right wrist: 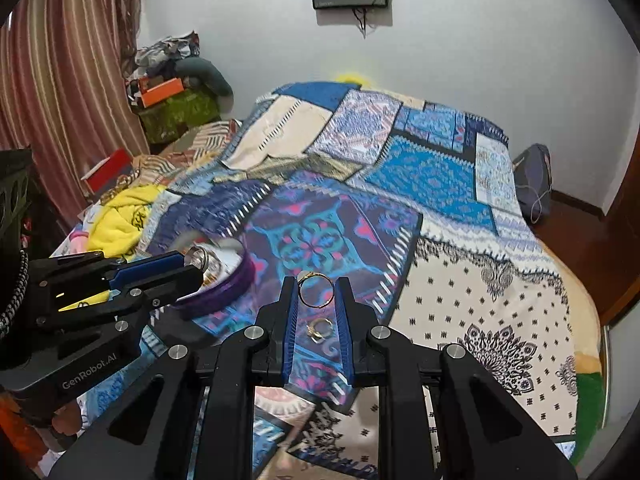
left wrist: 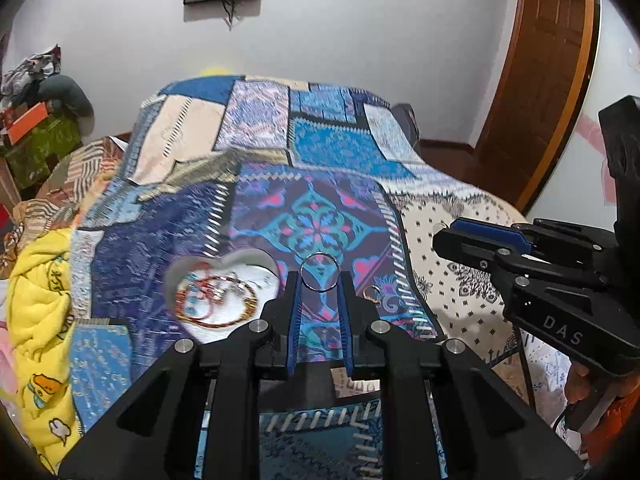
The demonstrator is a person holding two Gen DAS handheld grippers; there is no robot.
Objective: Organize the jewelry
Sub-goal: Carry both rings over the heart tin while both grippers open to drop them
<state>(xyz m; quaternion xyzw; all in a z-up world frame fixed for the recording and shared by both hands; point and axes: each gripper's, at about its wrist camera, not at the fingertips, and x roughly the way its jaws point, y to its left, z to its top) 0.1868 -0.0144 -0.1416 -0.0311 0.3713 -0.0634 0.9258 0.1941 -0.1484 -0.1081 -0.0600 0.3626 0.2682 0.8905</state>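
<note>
My left gripper (left wrist: 320, 276) is shut on a silver ring (left wrist: 320, 272), held above the quilt just right of the heart-shaped jewelry box (left wrist: 256, 258), which holds red and orange bead bracelets (left wrist: 216, 296). In the right wrist view the left gripper (right wrist: 196, 260) holds the silver ring (right wrist: 198, 257) over the purple-sided box (right wrist: 236, 280). My right gripper (right wrist: 316, 282) is shut on a thin gold ring (right wrist: 316, 290). Another gold ring (right wrist: 318, 328) lies on the quilt below it, and also shows in the left wrist view (left wrist: 372, 293). The right gripper (left wrist: 440, 236) is at the right in that view.
A patchwork quilt (right wrist: 440, 184) covers the bed. A yellow blanket (left wrist: 40, 300) lies at the left edge. Boxes and clothes (right wrist: 168, 96) pile up by the curtain. A wooden door (left wrist: 540, 80) and a grey bag (right wrist: 532, 176) are at the right.
</note>
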